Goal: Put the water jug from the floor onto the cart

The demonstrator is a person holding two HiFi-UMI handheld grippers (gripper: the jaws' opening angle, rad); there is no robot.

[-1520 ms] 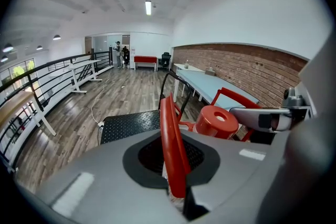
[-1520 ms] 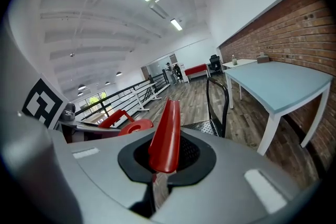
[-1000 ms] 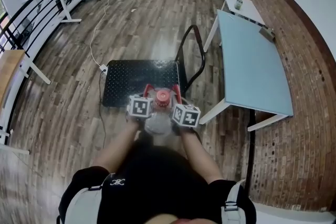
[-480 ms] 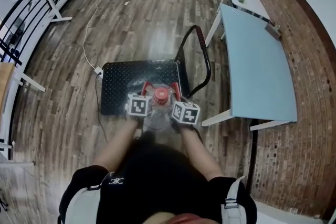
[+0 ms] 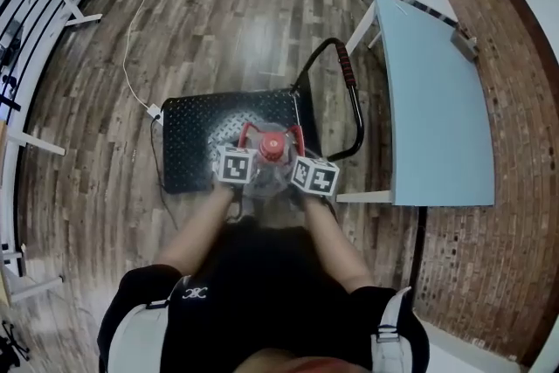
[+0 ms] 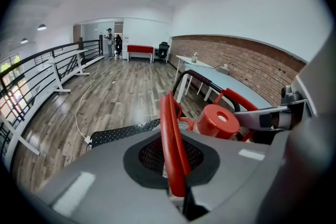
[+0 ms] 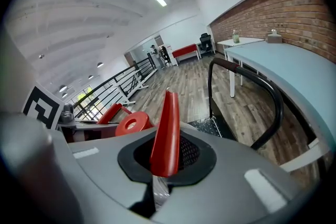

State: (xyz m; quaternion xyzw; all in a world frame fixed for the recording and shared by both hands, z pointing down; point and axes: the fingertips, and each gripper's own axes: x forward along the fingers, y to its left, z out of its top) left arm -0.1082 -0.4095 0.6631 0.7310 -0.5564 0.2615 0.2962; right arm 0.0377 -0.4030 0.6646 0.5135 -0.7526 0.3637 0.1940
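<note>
The water jug [image 5: 262, 181] is clear, with a red cap [image 5: 272, 147] and two red handle loops. I hold it between both grippers over the near right part of the black cart deck [image 5: 188, 144]. Whether its base touches the deck is hidden. My left gripper [image 5: 247, 140] is shut on the left red handle [image 6: 170, 139]. My right gripper [image 5: 297, 141] is shut on the right red handle [image 7: 165, 131]. The cap [image 6: 218, 120] shows beside each handle in both gripper views.
The cart's black push handle [image 5: 349, 74] with a red grip rises at the deck's right side. A light blue table [image 5: 437, 100] stands close on the right. A white cable [image 5: 131, 48] runs over the wood floor to a socket [image 5: 154, 112] at the cart's left.
Both grippers and the jug have moved forward from the cart's near edge to over its deck. The grip on both handles is unchanged.
</note>
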